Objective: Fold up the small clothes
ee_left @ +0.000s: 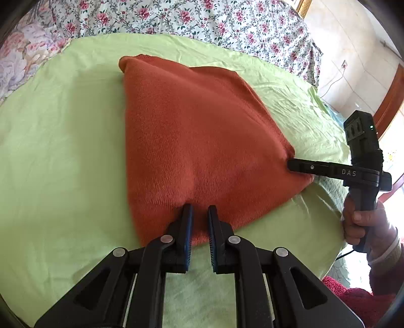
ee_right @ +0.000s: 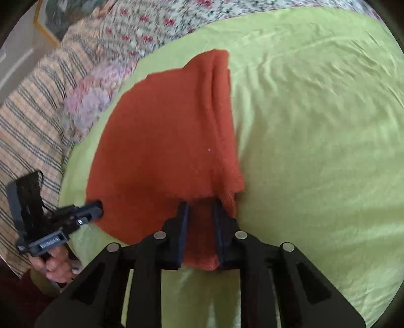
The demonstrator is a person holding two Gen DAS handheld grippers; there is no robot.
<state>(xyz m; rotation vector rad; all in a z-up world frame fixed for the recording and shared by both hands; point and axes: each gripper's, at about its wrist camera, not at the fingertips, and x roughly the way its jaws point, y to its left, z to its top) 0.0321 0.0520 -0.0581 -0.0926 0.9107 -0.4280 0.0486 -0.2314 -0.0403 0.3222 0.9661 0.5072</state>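
Right wrist: garment [ee_right: 161, 141] edge between fingers [ee_right: 183, 227]

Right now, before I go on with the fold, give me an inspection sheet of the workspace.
Surface: light green sheet, wrinkled, spread over the bed.
Job's things: one orange knit garment, lying on the sheet, already folded over along one side.
Clutter: nothing seen on the sheet.
Grippers: left hand-held gripper at the garment's near edge, fabric between its fingers; right hand-held gripper with a garment corner between its fingers. The gap between the fingers is small in both views; a firm grip cannot be told.
Cables: a thin wire on the far wall.
Surroundings: floral bedding, striped blanket.
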